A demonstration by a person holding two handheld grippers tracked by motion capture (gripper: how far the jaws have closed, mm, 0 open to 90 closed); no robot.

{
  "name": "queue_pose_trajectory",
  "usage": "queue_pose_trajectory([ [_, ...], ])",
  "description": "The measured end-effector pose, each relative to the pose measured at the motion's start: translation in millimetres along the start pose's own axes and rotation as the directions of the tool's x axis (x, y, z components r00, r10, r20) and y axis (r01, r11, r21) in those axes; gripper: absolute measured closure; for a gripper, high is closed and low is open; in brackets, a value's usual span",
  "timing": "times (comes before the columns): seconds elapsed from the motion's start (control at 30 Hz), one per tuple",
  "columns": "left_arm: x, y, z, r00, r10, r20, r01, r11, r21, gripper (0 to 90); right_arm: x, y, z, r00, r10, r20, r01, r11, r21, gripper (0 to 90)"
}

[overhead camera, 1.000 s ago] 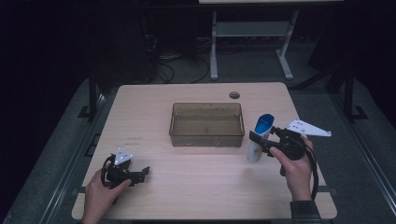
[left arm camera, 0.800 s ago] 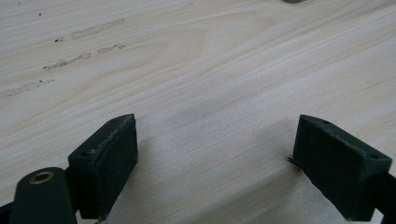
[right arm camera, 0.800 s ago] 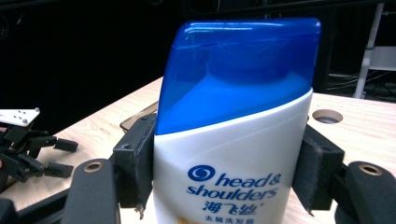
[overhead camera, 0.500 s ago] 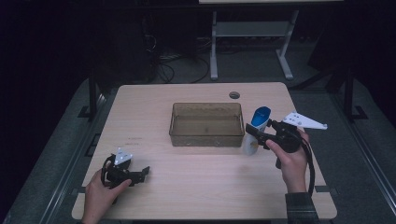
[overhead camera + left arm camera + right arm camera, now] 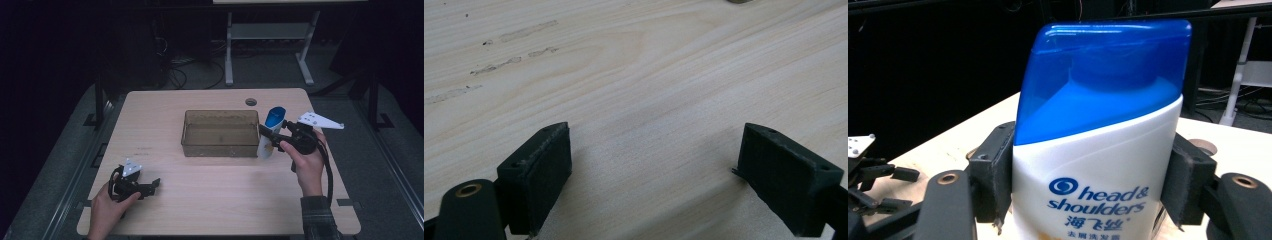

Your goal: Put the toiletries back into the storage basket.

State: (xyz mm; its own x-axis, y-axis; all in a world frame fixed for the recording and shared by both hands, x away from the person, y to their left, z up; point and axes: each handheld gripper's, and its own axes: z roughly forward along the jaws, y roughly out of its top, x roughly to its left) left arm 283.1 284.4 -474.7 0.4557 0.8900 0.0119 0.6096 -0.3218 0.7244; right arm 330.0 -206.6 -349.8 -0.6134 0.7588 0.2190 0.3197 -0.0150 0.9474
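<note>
Frankly, much of the room past the far edge of the table (image 5: 165,110) sinks into darkness; in the high view a pale desk frame (image 5: 267,35) and a tangle of cables (image 5: 187,75) on the floor can be made out there, little else. The shampoo bottle (image 5: 1098,135) is cut off at the bottom of the right gripper view, so its base cannot be seen there, and the small print under the "head & shoulders" mark is too small to read.

The table is light wood with a visible grain, a round grommet (image 5: 251,102) near its far edge and a few faint smudges (image 5: 499,50) in the left gripper view. A translucent brownish bin (image 5: 220,133) sits at its middle.

The bottle is white with a glossy blue cap, standing roughly upright just beside the bin's right end, right of centre on the table. The right gripper (image 5: 271,136) is clamped on it, one black pad (image 5: 990,172) pressed against each side of the white body below the cap. A hand (image 5: 306,162) holds that gripper from the near right.

The left gripper (image 5: 654,175) sits at the near left of the table, well apart from the bin, its jaws spread wide over bare wood with nothing between them.
</note>
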Motion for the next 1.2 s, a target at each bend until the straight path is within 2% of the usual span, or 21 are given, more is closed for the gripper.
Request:
queue_pose_trajectory([
  [0.67,-0.1,-0.1,0.2,1.0,-0.001,-0.001,0.001,1.0,-0.002,12.8,-2.3,24.8,30.5,0.9994,-0.033,0.012,0.033,0.999,0.004,33.3],
  [1.2,-0.1,-0.1,0.1,1.0,0.0,-0.001,0.0,1.0,-0.002,12.8,-5.2,23.5,54.6,0.9994,-0.03,0.02,0.03,0.999,0.022,33.2],
])
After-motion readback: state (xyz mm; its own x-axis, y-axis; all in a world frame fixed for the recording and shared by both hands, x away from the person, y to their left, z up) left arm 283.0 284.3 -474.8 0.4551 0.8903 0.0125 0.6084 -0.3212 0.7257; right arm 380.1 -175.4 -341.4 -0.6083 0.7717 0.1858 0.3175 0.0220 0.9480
